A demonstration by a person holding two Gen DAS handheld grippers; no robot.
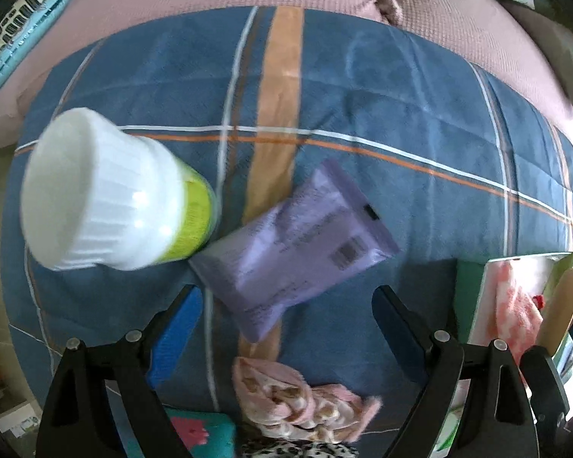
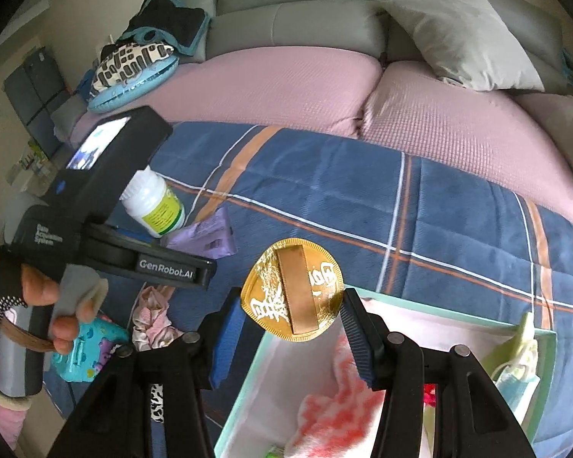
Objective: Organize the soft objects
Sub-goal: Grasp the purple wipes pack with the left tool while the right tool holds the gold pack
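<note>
My left gripper (image 1: 286,297) points straight down at a blue plaid blanket (image 1: 401,122), open, with nothing pressed between its blue pads. A purple packet (image 1: 297,244) lies flat on the blanket just beyond its fingertips. A white bottle with a green label (image 1: 110,194) lies on its side to the left, and a crumpled pink patterned cloth (image 1: 297,404) sits closer to me. My right gripper (image 2: 292,305) is shut on a round gold disc (image 2: 292,290) with a brown band, held above the near corner of an open teal-rimmed box (image 2: 401,301).
The box holds a pink-and-white cloth (image 2: 339,400) and a face mask (image 2: 519,374). A person's hand (image 2: 57,305) grips the left tool's black housing (image 2: 107,191). A teal toy (image 2: 87,351) lies at the blanket's near left. Pink cushions (image 2: 286,84) and grey pillows (image 2: 458,38) line the sofa behind.
</note>
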